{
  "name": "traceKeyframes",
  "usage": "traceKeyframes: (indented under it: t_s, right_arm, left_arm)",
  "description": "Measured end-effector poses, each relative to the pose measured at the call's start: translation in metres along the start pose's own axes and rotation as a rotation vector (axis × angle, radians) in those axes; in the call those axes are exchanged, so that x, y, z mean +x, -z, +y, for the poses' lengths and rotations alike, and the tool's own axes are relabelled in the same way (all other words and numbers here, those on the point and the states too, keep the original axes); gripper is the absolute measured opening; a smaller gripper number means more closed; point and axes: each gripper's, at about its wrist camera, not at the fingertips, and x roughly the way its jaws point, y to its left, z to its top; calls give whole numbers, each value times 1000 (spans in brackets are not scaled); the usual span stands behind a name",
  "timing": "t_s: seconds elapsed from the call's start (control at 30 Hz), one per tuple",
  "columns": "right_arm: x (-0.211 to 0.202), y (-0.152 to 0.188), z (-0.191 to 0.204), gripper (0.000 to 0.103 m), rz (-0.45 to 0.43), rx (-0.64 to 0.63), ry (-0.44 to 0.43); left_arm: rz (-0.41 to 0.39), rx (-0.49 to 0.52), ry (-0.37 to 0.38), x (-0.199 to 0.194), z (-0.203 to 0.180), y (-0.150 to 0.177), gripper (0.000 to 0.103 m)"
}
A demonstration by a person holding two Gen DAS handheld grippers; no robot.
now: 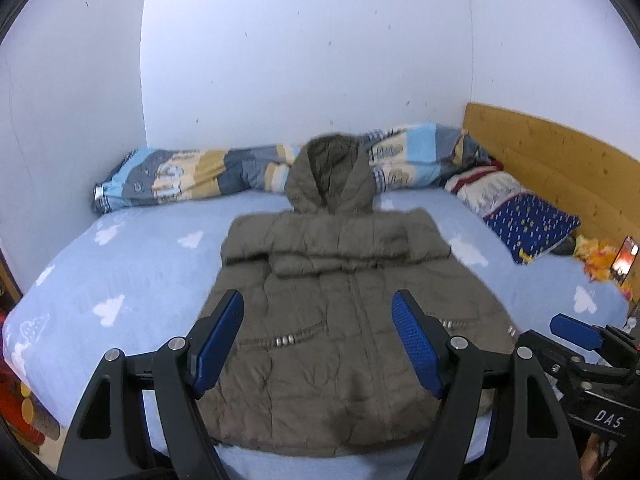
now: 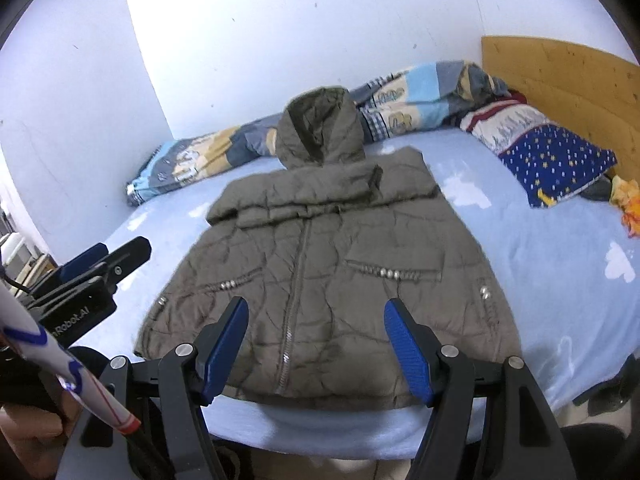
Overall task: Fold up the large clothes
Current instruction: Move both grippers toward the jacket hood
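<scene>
An olive-brown hooded puffer jacket [image 1: 340,320] [image 2: 320,272] lies front-up on the light blue bed [image 1: 120,280] [image 2: 560,280], zipped, hood toward the wall, both sleeves folded across the chest. My left gripper [image 1: 318,312] hovers open above the jacket's lower hem with nothing between its blue pads. My right gripper [image 2: 316,320] is also open and empty, held above the hem near the bed's front edge. Each gripper shows at the side of the other's view: the right gripper [image 1: 576,332] and the left gripper [image 2: 92,264].
A rolled patterned quilt [image 1: 200,176] [image 2: 400,104] lies along the wall behind the hood. A blue starred pillow [image 1: 532,228] [image 2: 556,160] and a wooden headboard [image 1: 560,168] [image 2: 568,84] sit at the right. A white striped pole [image 2: 68,368] crosses the lower left.
</scene>
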Motion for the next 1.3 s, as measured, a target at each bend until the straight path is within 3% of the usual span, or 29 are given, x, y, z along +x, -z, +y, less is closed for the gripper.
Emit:
traceKeyframes:
  t_s: [0.17, 0.33, 0.43, 0.5, 0.7, 0.83, 1.0, 1.3]
  right_arm:
    - [-36, -40, 6, 75, -63, -32, -22]
    - [-92, -99, 19, 75, -190, -93, -26]
    - [-113, -127, 27, 78, -236, -108, -61]
    - [-119, -143, 31, 78, -254, -120, -63]
    - [-102, -167, 36, 78, -240, -147, -37]
    - [-67, -175, 33, 78, -164, -161, -17]
    - [-14, -197, 24, 78, -53, -129, -38]
    - [107, -287, 17, 78, 92, -75, -2]
  left_arm:
    - [-68, -23, 35, -32, 13, -64, 76]
    - [-170, -33, 88, -70, 19, -130, 79]
    - [-186, -48, 165, -78, 23, -157, 80]
    - [-188, -50, 173, -72, 26, -165, 80]
    - [-110, -60, 81, -9, 46, -151, 81]
    - [-1, -108, 32, 50, 67, -126, 81]
    - [39, -157, -83, 119, 83, -103, 81]
    - [69, -133, -84, 229, 78, -88, 81]
